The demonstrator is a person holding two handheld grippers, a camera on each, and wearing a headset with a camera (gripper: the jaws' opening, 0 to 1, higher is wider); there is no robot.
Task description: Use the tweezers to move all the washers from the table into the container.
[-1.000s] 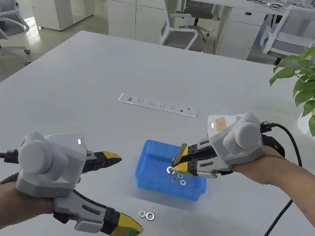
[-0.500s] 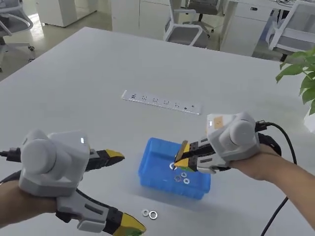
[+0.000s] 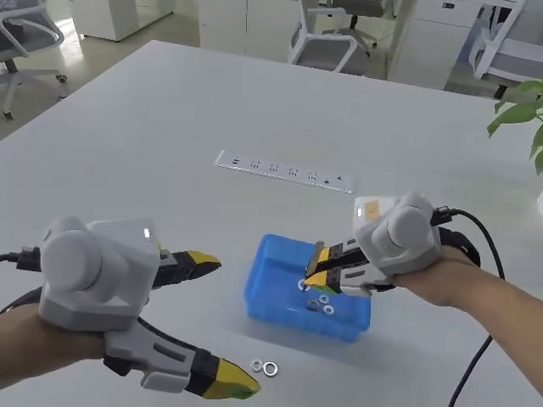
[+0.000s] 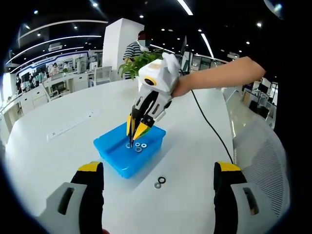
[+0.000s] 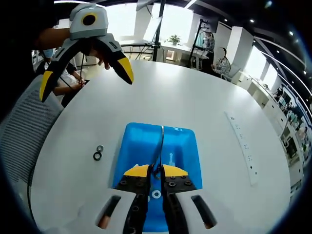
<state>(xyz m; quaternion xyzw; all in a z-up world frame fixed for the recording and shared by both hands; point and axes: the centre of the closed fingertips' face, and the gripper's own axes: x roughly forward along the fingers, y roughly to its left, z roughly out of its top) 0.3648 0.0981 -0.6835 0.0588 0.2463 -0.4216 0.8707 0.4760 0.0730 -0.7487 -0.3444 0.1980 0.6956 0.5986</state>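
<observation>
A blue container sits on the white table, with several washers lying inside it. My right gripper is shut on thin tweezers, whose tips point down into the container beside the washers. I cannot tell whether the tips hold a washer. Two washers lie on the table just in front of the container, also visible as two washers left of it. My left gripper hovers open at the near left, with nothing between its jaws.
A white power strip lies flat beyond the container. A black cable trails from the right gripper off the near right. Plant leaves hang at the far right edge, and office chairs stand past the table's far side.
The head view has shifted a little. Both grippers keep their places relative to the container, and the tweezers stay pointed into it.
</observation>
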